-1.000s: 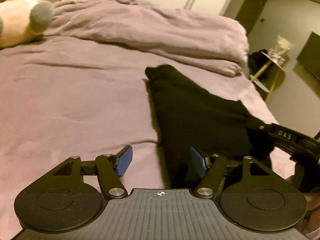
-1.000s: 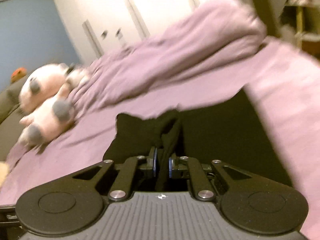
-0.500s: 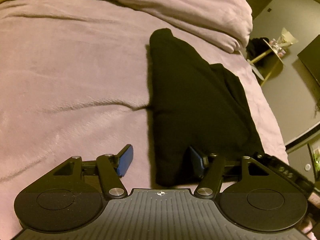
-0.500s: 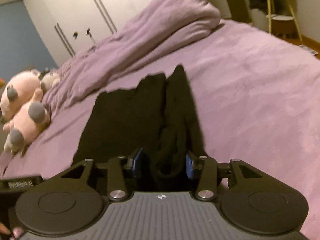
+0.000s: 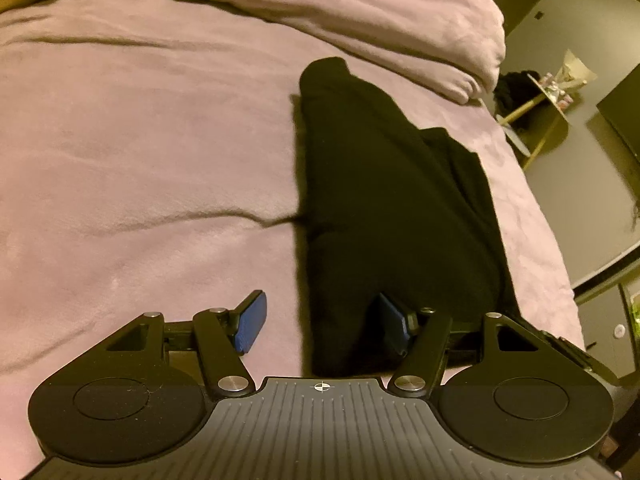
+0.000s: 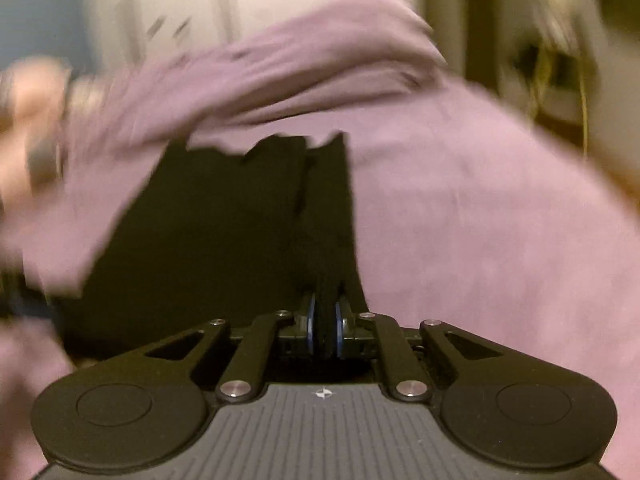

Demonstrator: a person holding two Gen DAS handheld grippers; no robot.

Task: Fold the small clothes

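A black garment (image 5: 384,208) lies folded lengthwise on the purple bed, running away from me. My left gripper (image 5: 322,326) is open, its jaws spread wide over the garment's near left edge, the right pad over the cloth and the left pad over the sheet. In the blurred right wrist view the same black garment (image 6: 224,232) lies ahead, and my right gripper (image 6: 325,330) is shut on a raised fold at its near right edge.
A bunched purple duvet (image 5: 320,4) lies across the far side of the bed. The bed's right edge drops to the floor, where a small side table (image 5: 548,108) stands. A plush toy (image 6: 28,128) shows blurred at the far left.
My right gripper was open around the garment's fold half a second ago and has shut on it; its view is now blurred by motion. My left gripper stays open and has barely moved.
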